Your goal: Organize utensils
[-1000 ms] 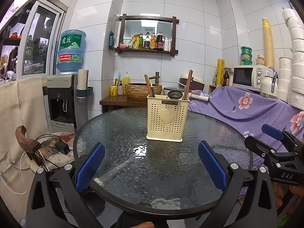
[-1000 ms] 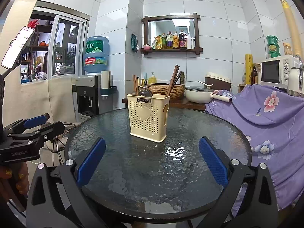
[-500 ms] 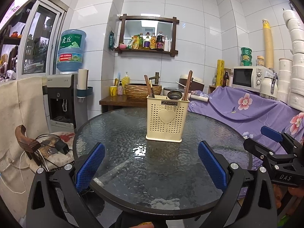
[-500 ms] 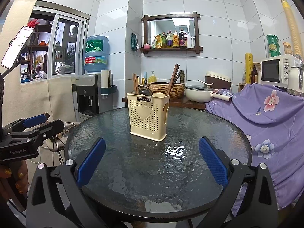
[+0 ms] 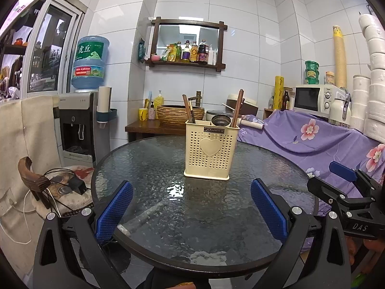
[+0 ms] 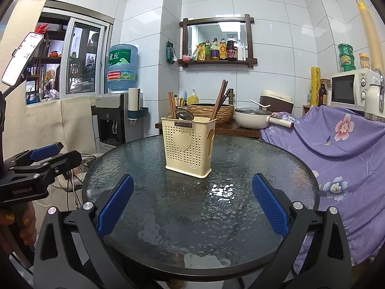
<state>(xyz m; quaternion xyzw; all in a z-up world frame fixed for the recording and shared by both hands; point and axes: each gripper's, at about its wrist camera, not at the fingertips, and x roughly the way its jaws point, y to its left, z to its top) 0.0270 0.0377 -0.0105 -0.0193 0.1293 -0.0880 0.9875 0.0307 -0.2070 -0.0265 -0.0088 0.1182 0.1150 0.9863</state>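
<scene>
The utensil holder [image 5: 208,151], a cream perforated caddy with a heart panel, stands upright on the round glass table [image 5: 168,216], toward the far side of the top and near its middle line. Dark wooden chopsticks [image 5: 237,109] lean out of its right compartment; a second set [image 5: 187,108] stands in the left one. A metal ladle or spoon bowl [image 5: 221,120] shows above the rim between them. No loose utensil is visible on the glass.

The left gripper [image 5: 191,207] is held at the near edge of the table, aimed at the holder, with its blue pads [image 5: 114,208] spread wide and nothing between them. The right gripper [image 6: 191,206] is held likewise, pads [image 6: 269,204] fully apart and empty. Each tool appears at the margin of the other's view, well apart from the holder.

Judgement: all visible utensils are already in the holder, so the task is either at its opening, before items are drawn out and sorted, or at its close. The frames do not settle which.

If sorting remains, the next move calls for one gripper to advance over the rim, close on a single protruding shaft, and lift straight up, while the other steadies the light caddy against tipping.
</scene>
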